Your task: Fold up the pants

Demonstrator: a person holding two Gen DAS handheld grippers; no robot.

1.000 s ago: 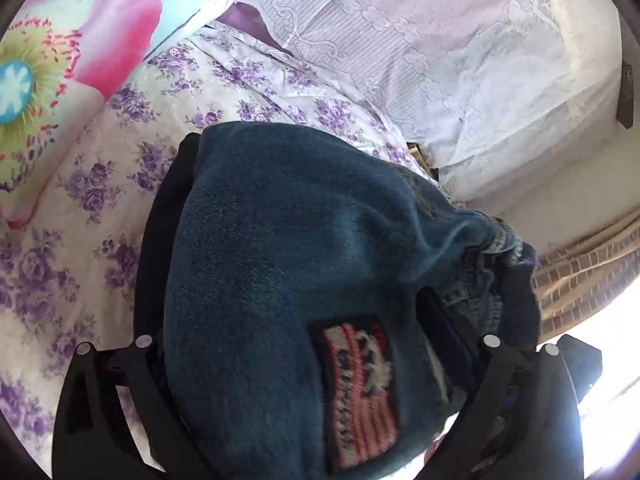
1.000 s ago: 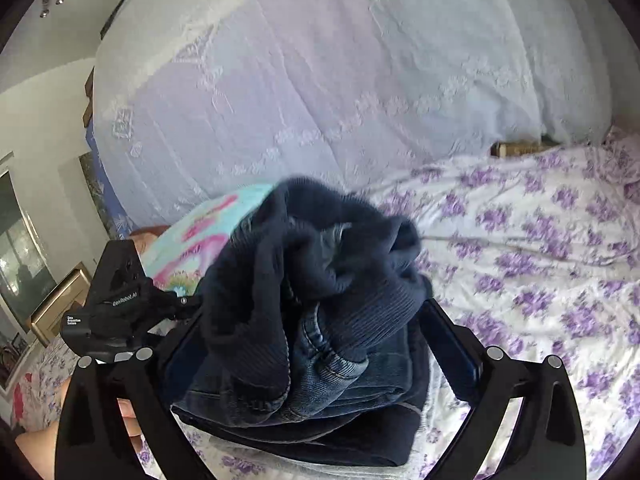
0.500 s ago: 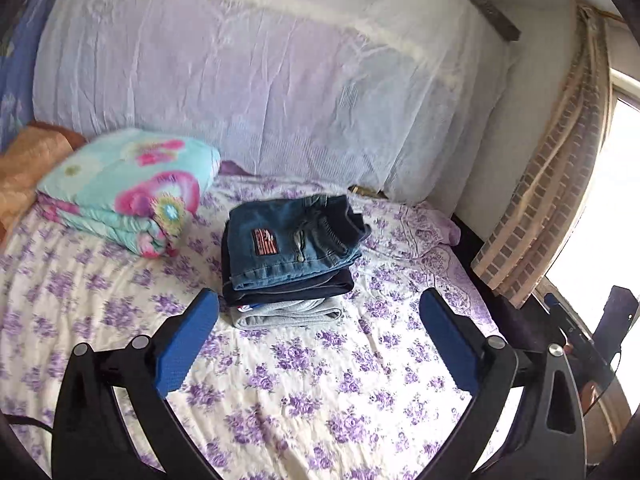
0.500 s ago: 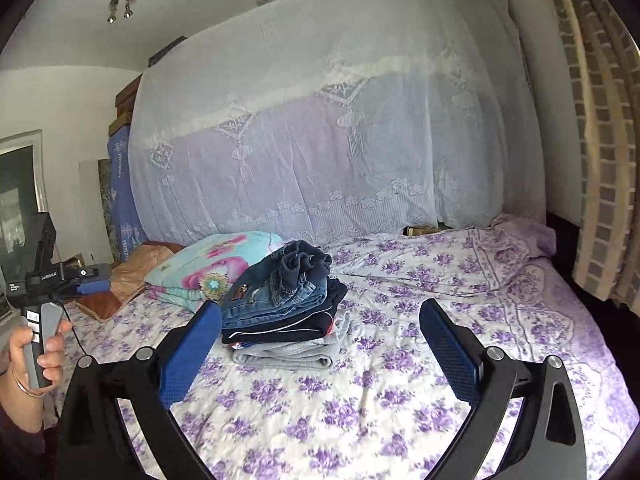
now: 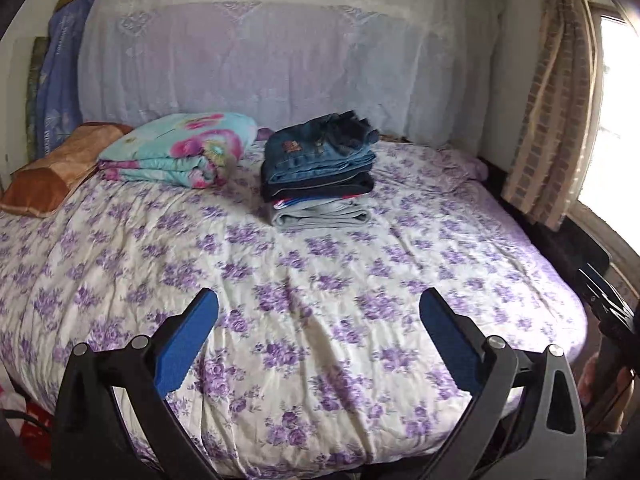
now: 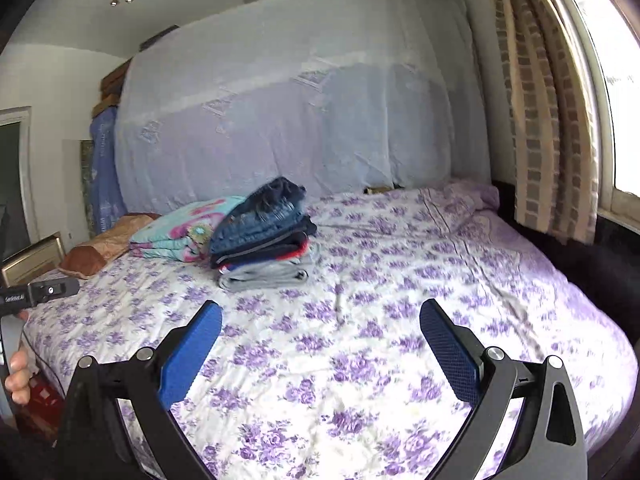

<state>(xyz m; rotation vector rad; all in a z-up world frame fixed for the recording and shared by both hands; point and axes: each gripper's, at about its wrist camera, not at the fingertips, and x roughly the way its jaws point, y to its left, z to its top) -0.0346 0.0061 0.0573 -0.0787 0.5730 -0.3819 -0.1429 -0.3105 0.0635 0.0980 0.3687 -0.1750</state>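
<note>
Folded blue jeans (image 5: 320,152) lie on top of a stack of folded pants, over a dark pair (image 5: 320,188) and a grey pair (image 5: 320,214), at the far side of the bed. In the right wrist view the jeans (image 6: 260,216) top the same stack. My left gripper (image 5: 318,316) is open and empty, held far back over the near part of the bed. My right gripper (image 6: 320,320) is open and empty, also far from the stack. The left gripper's body (image 6: 36,296) shows at the left edge of the right wrist view.
The bed has a white sheet with purple flowers (image 5: 320,288). A folded turquoise floral blanket (image 5: 180,152) and a brown pillow (image 5: 60,168) lie left of the stack. A white netted headboard (image 5: 280,68) stands behind. Curtain (image 5: 556,100) and window are at the right.
A second ago both grippers were close up at the jeans on the stack. Both have pulled back from the stack toward the foot of the bed, open, leaving the jeans on top.
</note>
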